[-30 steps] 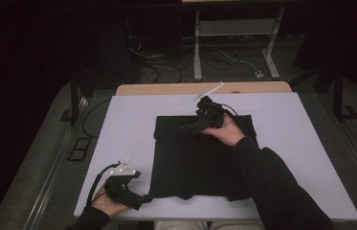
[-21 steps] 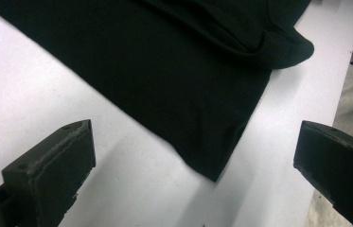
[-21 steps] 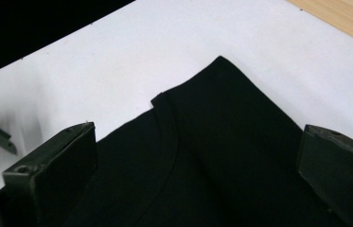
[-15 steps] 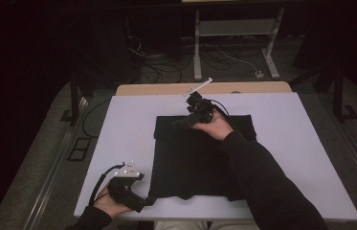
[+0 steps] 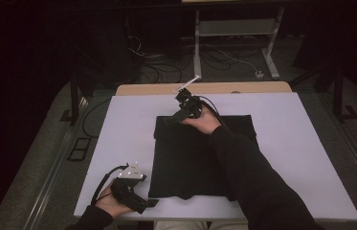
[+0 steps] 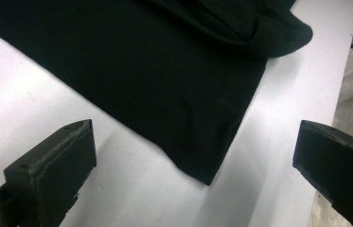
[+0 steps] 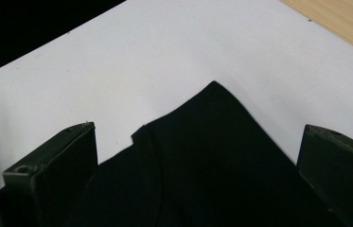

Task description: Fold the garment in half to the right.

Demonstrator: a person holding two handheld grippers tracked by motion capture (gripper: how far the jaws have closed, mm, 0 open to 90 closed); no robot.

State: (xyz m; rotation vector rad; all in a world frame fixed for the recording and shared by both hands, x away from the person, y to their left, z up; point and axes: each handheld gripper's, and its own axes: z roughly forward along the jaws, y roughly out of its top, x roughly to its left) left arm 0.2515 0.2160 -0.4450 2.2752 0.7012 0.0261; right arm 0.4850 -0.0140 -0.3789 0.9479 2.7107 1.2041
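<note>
A flat black cloth garment (image 5: 200, 158) lies spread at the middle of my white rectangular tabletop (image 5: 118, 124). My right gripper (image 5: 172, 118) hovers over its far-left corner, at eleven o'clock, jaws spread wide and holding nothing. My left gripper (image 5: 151, 203), at seven o'clock, points at the near-left corner, jaws likewise released. A light wooden board (image 5: 243, 87) borders the far edge; beyond it, at twelve o'clock, the room is dark, with cables on the floor.

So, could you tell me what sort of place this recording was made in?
Probably a lab or workshop set up for recording: a white-topped table bearing one black cloth, a metal stand behind it, and loose cables on a dark floor.
</note>
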